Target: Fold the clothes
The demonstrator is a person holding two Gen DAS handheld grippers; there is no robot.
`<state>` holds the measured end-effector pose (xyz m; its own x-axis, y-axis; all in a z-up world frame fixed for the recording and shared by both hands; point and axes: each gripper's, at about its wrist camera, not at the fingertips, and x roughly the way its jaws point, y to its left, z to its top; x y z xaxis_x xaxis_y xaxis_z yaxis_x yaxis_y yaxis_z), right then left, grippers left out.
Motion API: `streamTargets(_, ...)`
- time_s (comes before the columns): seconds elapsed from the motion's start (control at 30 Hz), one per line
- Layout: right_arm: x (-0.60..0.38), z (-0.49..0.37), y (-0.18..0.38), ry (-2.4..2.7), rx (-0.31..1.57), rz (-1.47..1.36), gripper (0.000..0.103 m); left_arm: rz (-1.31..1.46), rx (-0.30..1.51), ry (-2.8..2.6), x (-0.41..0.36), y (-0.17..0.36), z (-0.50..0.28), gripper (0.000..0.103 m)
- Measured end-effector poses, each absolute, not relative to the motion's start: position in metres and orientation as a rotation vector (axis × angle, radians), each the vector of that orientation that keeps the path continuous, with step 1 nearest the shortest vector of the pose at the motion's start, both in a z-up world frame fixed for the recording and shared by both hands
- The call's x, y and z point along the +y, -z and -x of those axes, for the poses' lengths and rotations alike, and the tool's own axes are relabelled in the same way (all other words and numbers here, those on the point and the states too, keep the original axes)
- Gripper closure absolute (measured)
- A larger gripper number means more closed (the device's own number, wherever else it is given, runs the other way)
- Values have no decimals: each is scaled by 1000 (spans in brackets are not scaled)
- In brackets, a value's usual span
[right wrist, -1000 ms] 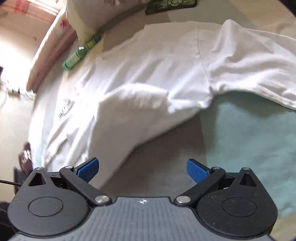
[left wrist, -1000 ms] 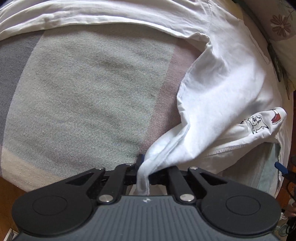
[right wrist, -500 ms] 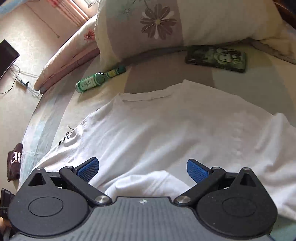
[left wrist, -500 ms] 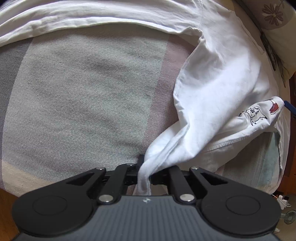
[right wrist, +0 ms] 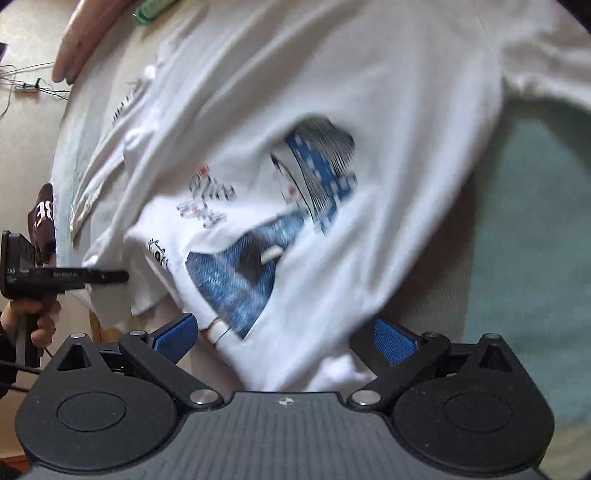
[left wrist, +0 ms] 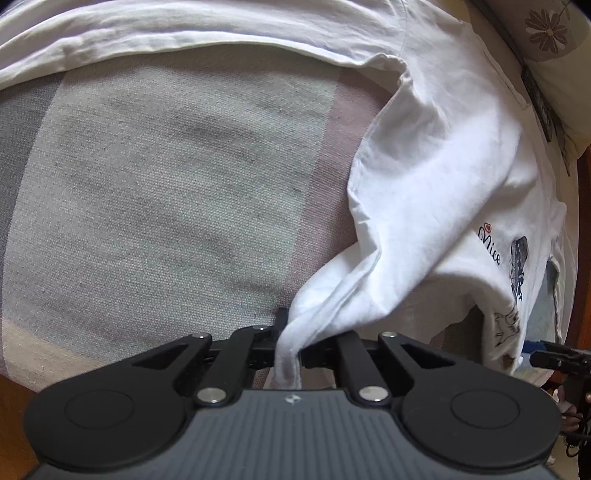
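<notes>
A white T-shirt (left wrist: 436, 177) lies spread on the bed, its "Nice" lettering (left wrist: 491, 247) showing at the right. My left gripper (left wrist: 290, 332) is shut on a twisted bunch of the shirt's fabric, which hangs from the jaws. In the right wrist view the shirt (right wrist: 332, 74) fills the frame, blurred, with a blue printed figure (right wrist: 295, 206) facing up. My right gripper (right wrist: 284, 332) stands open just over it, and the cloth lies between its blue pads (right wrist: 177, 334) without being pinched. The left gripper (right wrist: 107, 276) and the hand holding it (right wrist: 37, 317) show at the left edge.
The shirt rests on a striped grey, pale green and pink bedspread (left wrist: 166, 184). A flowered pillow (left wrist: 550, 33) lies at the far right corner. A green bottle (right wrist: 151, 7) sits beyond the shirt, a dark maroon garment (right wrist: 42, 218) at the bed's left edge, cables (right wrist: 26, 86) on the floor.
The right wrist view swung from the pillow and collar down onto the shirt's printed front, close over the cloth. More of the print is turned up. The left gripper kept its hold.
</notes>
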<state>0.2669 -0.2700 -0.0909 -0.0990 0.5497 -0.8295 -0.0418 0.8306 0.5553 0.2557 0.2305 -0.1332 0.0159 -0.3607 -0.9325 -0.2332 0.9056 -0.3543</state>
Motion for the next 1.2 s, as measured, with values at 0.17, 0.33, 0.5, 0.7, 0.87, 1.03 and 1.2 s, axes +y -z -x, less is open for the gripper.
streamTargets(0.17,-291,-256,84,-445,1529,-544,0,447,1593,118,232,134,-262,96)
streamTargets(0.33,-290,-266,99,-406,1489,-693,0,404,1611,124,230,134,-267,96)
streamTargets(0.5,-262,-302,80,-547,1388,-734,0,383,1613,128,232,134,-269,96)
streamTargets(0.7,-238,-367,72,-576,1274,-649,0,375,1610,112,235,133,-270,96)
streamTargets(0.87,-267,-351,76,-537,1323,-593,0,382,1597,120,242,133,-269,96)
streamTargets(1.03,-310,-295,90,-450,1386,-582,0,421,1573,115,253,134,-265,96)
streamTargets(1.2,-316,-272,94,-436,1369,-557,0,404,1579,112,255,133,-267,96)
